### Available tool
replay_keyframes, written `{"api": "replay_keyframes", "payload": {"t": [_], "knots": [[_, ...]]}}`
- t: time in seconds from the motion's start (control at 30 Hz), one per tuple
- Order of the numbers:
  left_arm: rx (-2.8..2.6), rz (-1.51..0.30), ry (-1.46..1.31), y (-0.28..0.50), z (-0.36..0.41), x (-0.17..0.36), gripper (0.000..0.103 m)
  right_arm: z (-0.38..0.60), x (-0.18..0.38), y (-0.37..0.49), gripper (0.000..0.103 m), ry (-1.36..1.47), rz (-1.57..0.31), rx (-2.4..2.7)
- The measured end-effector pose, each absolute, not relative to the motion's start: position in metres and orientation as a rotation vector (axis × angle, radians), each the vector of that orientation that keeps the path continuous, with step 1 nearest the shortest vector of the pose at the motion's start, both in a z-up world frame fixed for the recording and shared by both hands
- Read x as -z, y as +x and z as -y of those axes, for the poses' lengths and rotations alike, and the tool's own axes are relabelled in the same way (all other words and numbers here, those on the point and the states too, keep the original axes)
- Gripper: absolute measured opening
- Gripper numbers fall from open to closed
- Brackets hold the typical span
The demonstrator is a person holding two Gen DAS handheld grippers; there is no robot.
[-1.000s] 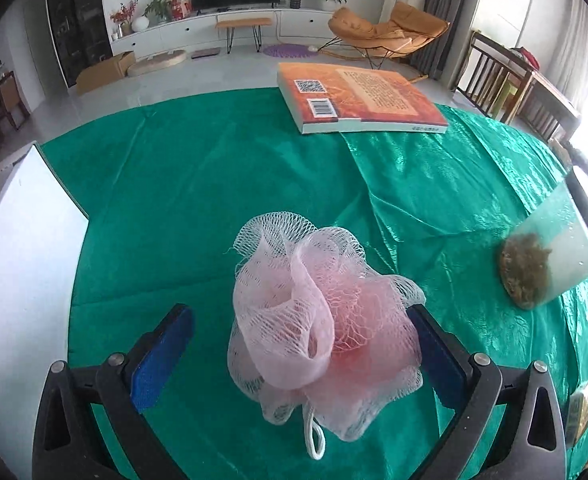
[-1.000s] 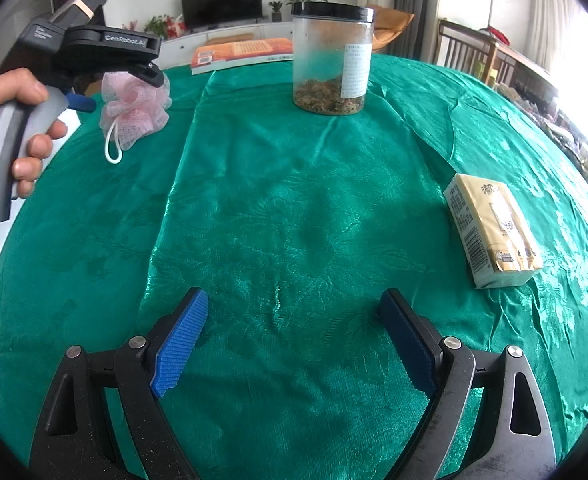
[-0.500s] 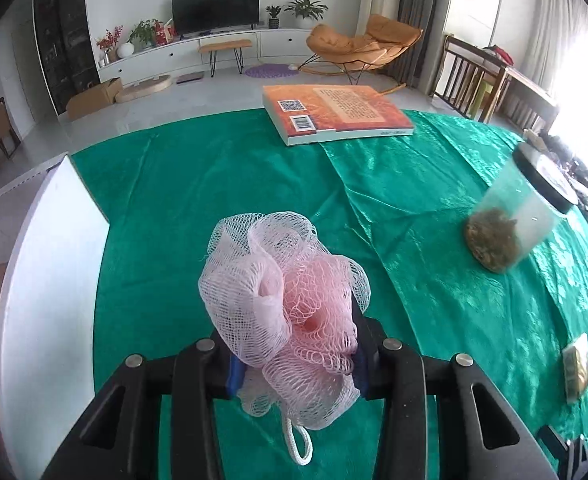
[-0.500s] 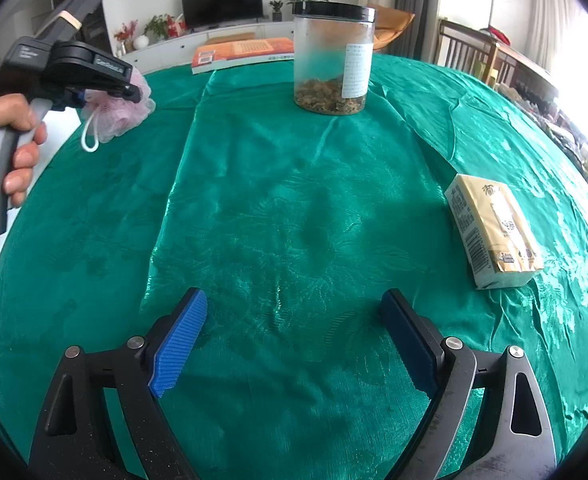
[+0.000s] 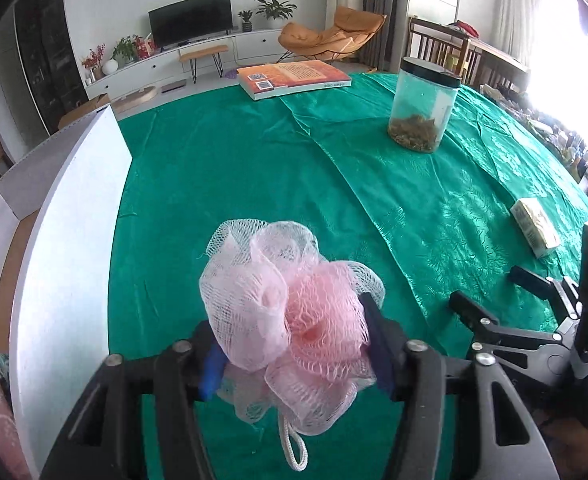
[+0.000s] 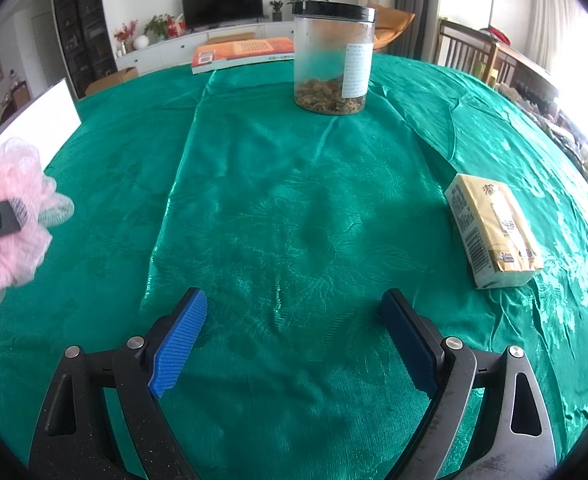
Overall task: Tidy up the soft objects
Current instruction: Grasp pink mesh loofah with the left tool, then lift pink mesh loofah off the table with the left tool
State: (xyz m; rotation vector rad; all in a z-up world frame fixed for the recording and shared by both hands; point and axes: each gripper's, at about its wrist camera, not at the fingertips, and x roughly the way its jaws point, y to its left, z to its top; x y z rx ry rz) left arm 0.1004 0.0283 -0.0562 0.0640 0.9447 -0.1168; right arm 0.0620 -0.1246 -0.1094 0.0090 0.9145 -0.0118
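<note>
Green cloth (image 6: 294, 208); jar (image 6: 333, 58), tissue pack (image 6: 494, 232)

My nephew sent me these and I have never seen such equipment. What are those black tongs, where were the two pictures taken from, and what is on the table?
No robot here: a person holds one pair of tongs in each hand, each with a camera looking along its fingers. The left tongs are shut on a pink mesh bath sponge, held above the green tablecloth. The right tongs are open and hold nothing. On the cloth stand a clear jar with a black lid, an orange book and a yellow tissue pack. A white box stands at the left edge.
</note>
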Motion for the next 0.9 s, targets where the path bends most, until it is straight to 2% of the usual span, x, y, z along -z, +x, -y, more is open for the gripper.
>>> {"api": "replay_keyframes", "payload": {"t": [0.07,0.37,0.57,0.9], "knots": [[0.094,-0.920,0.062,0.101,-0.029,0.064,0.095,0.125,0.109,0.062,0.091,0.009,-0.915,0.012],[0.076,-0.989,0.038,0.116,-0.039,0.112,0.097,0.125,0.109,0.062,0.091,0.009,-0.915,0.012],[0.075,-0.984,0.033,0.116,-0.041,0.114,0.103,0.125,0.109,0.062,0.091,0.009,-0.915,0.011],[0.075,-0.980,0.030,0.116,-0.042,0.113,0.103,0.125,0.109,0.062,0.091,0.009,-0.915,0.011]]}}
